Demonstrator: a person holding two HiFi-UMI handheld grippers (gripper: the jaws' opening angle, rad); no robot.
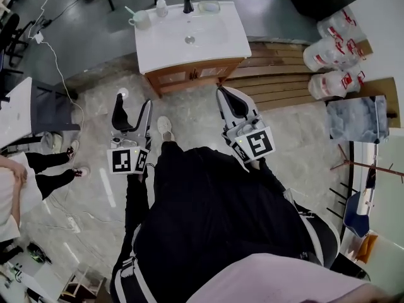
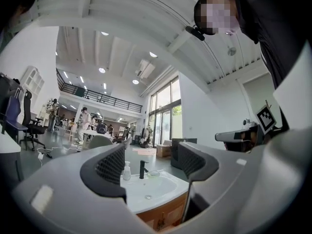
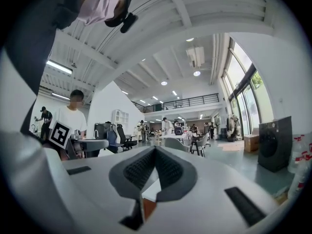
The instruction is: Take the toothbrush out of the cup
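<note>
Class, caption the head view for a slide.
Left tool open, right tool shut, before a washbasin bearing toothbrush in cup.

Open lab hall; mezzanine railing (image 2: pixel 97 97), tall windows (image 2: pixel 163 116), office chairs (image 2: pixel 24 123), freestanding washbasin cabinet (image 1: pixel 189 43) amid floor cables (image 1: pixel 60 62)

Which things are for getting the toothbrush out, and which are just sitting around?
For the job: toothbrush, cup, left gripper, right gripper.
Just sitting around: soap bottle, tap, small dish, water jugs.
</note>
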